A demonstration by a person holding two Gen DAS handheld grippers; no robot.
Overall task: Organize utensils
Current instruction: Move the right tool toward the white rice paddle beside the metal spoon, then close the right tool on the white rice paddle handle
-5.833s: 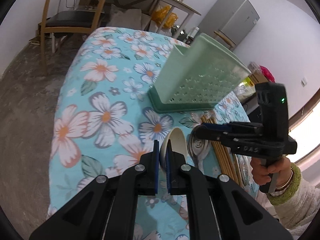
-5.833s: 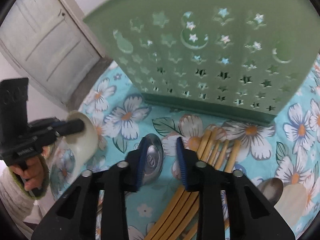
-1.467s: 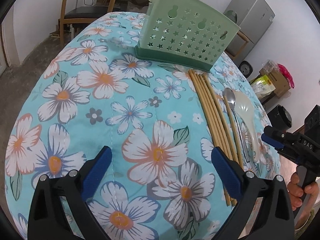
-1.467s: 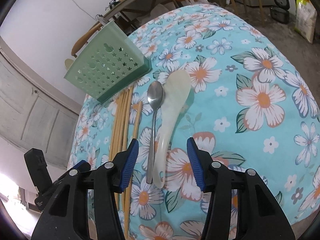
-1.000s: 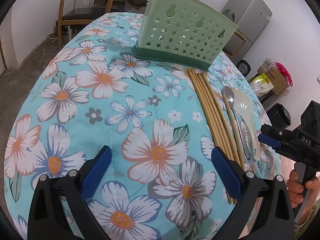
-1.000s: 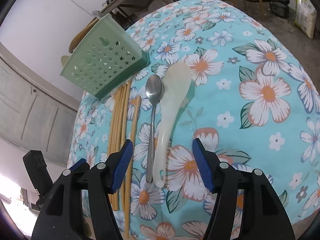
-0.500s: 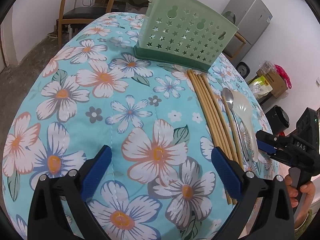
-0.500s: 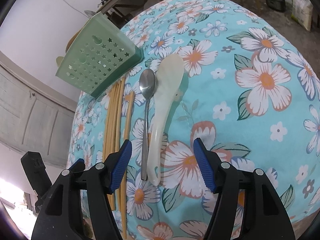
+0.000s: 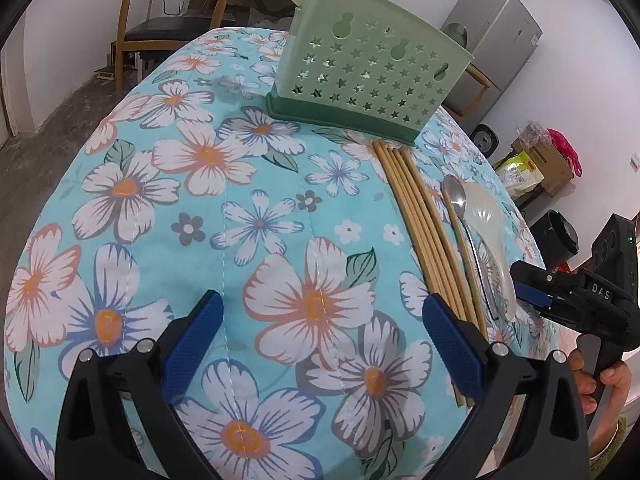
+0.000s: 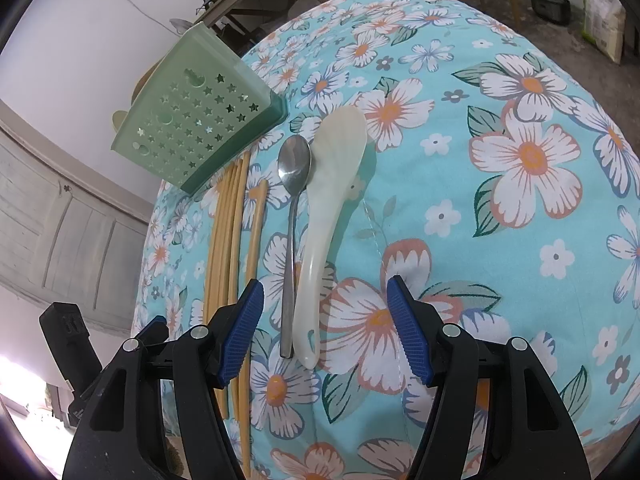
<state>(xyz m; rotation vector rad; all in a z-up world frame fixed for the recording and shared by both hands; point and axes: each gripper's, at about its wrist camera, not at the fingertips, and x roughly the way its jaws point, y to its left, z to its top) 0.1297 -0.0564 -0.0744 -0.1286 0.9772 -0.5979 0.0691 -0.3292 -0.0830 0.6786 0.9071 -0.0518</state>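
Note:
A green star-punched utensil holder [image 9: 372, 76] [image 10: 196, 128] stands at the far side of the floral tablecloth, with a pale spoon sticking up behind it. In front of it lie several wooden chopsticks [image 9: 428, 236] [image 10: 228, 240], a metal spoon [image 9: 460, 216] [image 10: 294, 196] and a cream ceramic spoon [image 9: 490, 240] [image 10: 328, 200], side by side. My left gripper [image 9: 320, 344] is open above bare cloth, left of the chopsticks. My right gripper [image 10: 324, 332] [image 9: 532, 296] is open, its jaws straddling the handle ends of both spoons without touching them.
The floral tablecloth [image 9: 160, 184] [image 10: 520, 152] curves off at its edges. A wooden chair [image 9: 168, 16] and a desk stand beyond the table, a grey fridge [image 9: 496, 48] at the far right. A hand [image 9: 600, 380] holds the right gripper's handle.
The right gripper has edged slightly closer to the spoon handles since a second ago. The left gripper has stayed put. Earlier still, both grippers pulled back from the holder.

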